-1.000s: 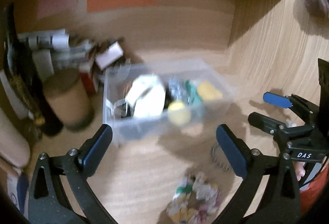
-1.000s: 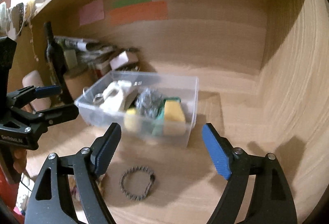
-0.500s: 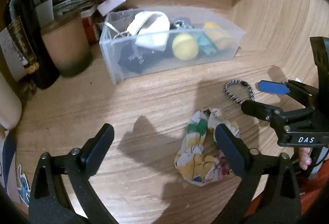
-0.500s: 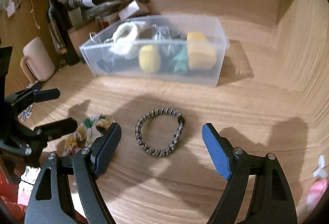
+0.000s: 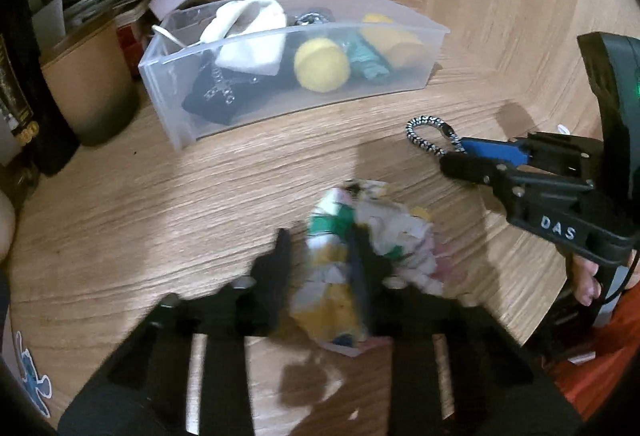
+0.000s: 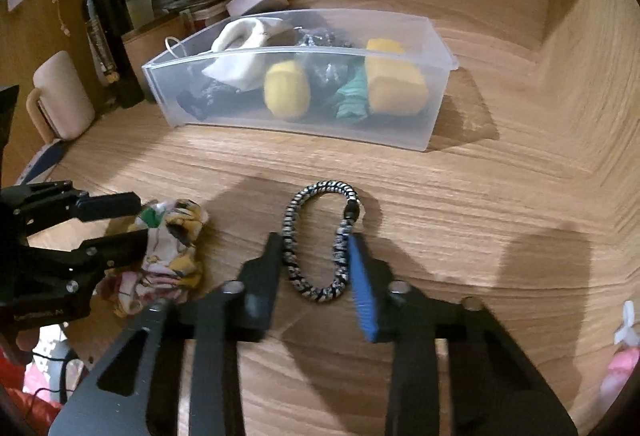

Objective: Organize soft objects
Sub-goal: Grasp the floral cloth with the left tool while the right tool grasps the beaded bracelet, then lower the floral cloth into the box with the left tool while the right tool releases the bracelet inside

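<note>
Both tools closed in: cloth [image 5: 352, 256], bracelet [image 6: 320, 240].

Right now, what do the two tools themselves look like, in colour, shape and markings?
Both are black frames with two long flat fingers. The right tool has one bright blue ribbed pad; its side carries white letters "DAS", and a green light glows on the dark body above it. The left tool looks all black, blurred. No sleeves show.

The bin [image 6: 304, 91] sits at twelve o'clock on the desk [image 6: 500, 195]; the bracelet [image 6: 320, 240] lies before it, the crumpled cloth [image 6: 172, 244] at nine o'clock (bottle [image 6: 108, 23] far behind, at ten).
</note>
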`<action>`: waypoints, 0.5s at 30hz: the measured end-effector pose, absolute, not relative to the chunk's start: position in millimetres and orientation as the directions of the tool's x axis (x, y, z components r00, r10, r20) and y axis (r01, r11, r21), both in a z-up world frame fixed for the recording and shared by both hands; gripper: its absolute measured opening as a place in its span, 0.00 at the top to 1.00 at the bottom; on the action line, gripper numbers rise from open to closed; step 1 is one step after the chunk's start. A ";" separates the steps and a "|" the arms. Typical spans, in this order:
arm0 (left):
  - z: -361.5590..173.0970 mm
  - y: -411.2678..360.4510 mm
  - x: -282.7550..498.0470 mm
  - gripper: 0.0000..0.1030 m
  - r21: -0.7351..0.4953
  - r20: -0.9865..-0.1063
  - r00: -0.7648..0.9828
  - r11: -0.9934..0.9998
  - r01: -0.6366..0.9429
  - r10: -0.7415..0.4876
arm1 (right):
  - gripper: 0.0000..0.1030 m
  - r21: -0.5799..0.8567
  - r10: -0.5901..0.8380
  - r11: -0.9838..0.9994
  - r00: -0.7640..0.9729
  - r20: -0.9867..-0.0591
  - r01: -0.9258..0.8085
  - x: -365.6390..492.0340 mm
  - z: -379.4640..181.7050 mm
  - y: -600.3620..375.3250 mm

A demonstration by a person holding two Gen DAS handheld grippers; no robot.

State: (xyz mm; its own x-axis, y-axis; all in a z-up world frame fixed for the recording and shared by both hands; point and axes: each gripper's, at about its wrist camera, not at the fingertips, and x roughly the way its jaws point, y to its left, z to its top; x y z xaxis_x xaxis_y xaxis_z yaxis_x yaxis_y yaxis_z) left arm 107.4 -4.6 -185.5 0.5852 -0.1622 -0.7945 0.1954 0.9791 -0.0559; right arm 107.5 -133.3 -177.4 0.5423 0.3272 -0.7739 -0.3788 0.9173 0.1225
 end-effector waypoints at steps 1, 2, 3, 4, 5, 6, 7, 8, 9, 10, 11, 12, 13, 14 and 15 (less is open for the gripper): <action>-185.5 -4.3 108.0 0.88 -0.057 -0.795 0.585 0.979 0.195 -0.163 | 0.82 0.125 0.328 0.918 0.542 -0.774 -0.378 108.3 -177.3 -134.2; -184.8 -3.2 109.7 0.88 -0.059 -0.792 0.588 0.979 0.193 -0.164 | 0.84 0.132 0.333 0.917 0.540 -0.773 -0.377 109.3 -177.5 -135.9; -183.5 -2.0 110.4 0.90 -0.059 -0.789 0.592 0.980 0.191 -0.163 | 0.85 0.139 0.339 0.915 0.538 -0.771 -0.378 109.8 -177.4 -136.9; -181.9 -0.6 110.8 0.91 -0.060 -0.785 0.598 0.981 0.186 -0.161 | 0.87 0.143 0.343 0.915 0.539 -0.769 -0.378 109.9 -177.1 -138.3; -179.7 1.0 111.7 0.92 -0.060 -0.782 0.602 0.981 0.184 -0.161 | 0.87 0.143 0.343 0.915 0.543 -0.766 -0.377 109.9 -176.0 -138.9; -176.7 2.9 112.2 0.92 -0.061 -0.776 0.610 0.982 0.180 -0.160 | 0.87 0.138 0.341 0.916 0.551 -0.762 -0.376 109.5 -174.0 -139.2; -173.7 4.6 113.0 0.92 -0.060 -0.771 0.617 0.982 0.177 -0.158 | 0.87 0.134 0.338 0.917 0.558 -0.758 -0.375 109.4 -172.2 -138.8; -169.8 6.4 113.2 0.92 -0.059 -0.762 0.628 0.983 0.172 -0.156 | 0.87 0.136 0.342 0.917 0.561 -0.754 -0.376 109.4 -170.2 -139.0; -165.4 8.7 113.3 0.92 -0.061 -0.753 0.639 0.984 0.170 -0.157 | 0.87 0.147 0.354 0.913 0.562 -0.747 -0.380 109.3 -167.4 -140.0; -161.3 10.3 113.4 0.92 -0.062 -0.744 0.649 0.984 0.169 -0.158 | 0.88 0.154 0.362 0.911 0.565 -0.742 -0.382 109.4 -164.7 -140.9; -156.7 12.0 114.0 0.92 -0.064 -0.735 0.659 0.984 0.165 -0.158 | 0.88 0.155 0.366 0.911 0.574 -0.733 -0.382 109.2 -160.8 -141.9; -152.1 13.8 114.7 0.92 -0.065 -0.727 0.669 0.985 0.162 -0.158 | 0.88 0.151 0.365 0.911 0.581 -0.727 -0.383 108.6 -157.7 -141.7; -147.5 15.5 115.5 0.92 -0.065 -0.718 0.679 0.985 0.157 -0.156 | 0.88 0.148 0.365 0.912 0.590 -0.720 -0.384 107.9 -154.1 -142.5; -142.8 17.1 116.4 0.92 -0.065 -0.709 0.689 0.986 0.151 -0.152 | 0.88 0.148 0.368 0.911 0.598 -0.712 -0.384 107.6 -150.5 -142.9; -137.0 19.0 117.9 0.92 -0.063 -0.698 0.700 0.987 0.145 -0.148 | 0.88 0.151 0.373 0.910 0.604 -0.704 -0.386 107.9 -146.1 -143.4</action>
State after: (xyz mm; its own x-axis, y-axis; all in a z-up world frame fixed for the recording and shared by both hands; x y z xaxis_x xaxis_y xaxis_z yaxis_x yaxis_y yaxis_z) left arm 117.9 19.0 -137.0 0.7005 -0.1478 -0.6982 0.1452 0.9874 -0.0633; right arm 107.9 -143.4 -146.1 0.6040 0.3729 -0.7044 -0.3861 0.9101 0.1507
